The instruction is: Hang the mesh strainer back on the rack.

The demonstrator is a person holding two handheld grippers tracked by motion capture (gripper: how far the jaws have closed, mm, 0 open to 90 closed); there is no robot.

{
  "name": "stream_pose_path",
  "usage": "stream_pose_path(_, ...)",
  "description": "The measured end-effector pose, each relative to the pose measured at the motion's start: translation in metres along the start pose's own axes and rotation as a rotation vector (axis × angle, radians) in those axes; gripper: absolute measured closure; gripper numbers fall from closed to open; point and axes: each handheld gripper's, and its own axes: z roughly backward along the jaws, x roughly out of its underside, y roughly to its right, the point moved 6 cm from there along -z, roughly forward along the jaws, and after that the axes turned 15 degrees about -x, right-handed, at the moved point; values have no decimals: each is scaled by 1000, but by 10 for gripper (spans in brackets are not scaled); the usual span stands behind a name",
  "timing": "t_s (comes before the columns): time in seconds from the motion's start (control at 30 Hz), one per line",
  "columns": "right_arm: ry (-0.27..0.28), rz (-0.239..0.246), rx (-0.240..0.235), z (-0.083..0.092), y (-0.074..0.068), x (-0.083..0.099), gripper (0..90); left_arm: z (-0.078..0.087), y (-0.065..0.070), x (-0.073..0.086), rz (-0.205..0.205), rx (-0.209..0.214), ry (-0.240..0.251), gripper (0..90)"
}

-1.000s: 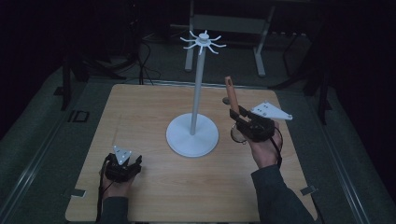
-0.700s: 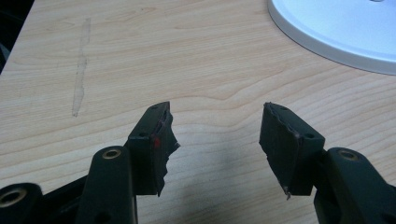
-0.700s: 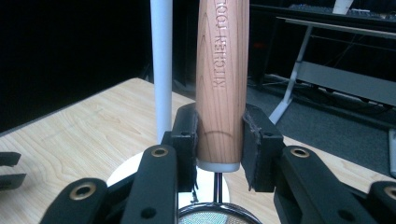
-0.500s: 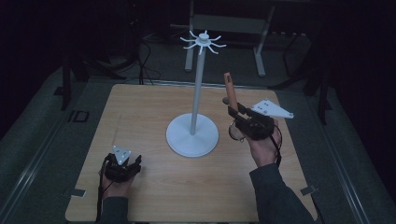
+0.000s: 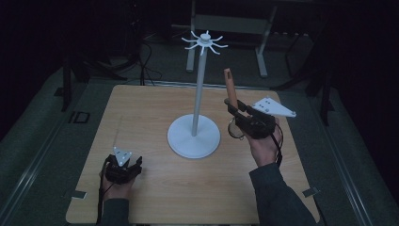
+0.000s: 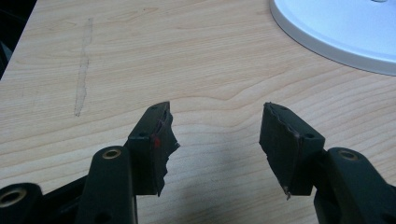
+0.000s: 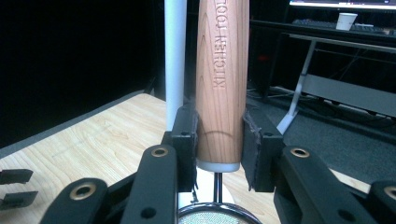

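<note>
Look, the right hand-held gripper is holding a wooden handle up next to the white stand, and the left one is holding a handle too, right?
Not quite. The left hand-held gripper holds nothing: the left gripper view shows its jaws apart over bare table. The rest is right: the right hand-held gripper clamps the wooden handle upright beside the white stand.

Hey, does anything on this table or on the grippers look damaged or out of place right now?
Yes. The black pads on the open left gripper look torn, with ragged, peeling edges. A pale streak also marks the light wooden table. The right gripper grips the wooden-handled strainer upright, which looks deliberate.
</note>
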Motion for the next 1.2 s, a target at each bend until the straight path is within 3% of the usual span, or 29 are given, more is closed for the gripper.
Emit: stream_pose_path(1.2, 68, 14, -46, -6, -15, -23, 691, -1, 1, -1, -1, 6, 2, 441)
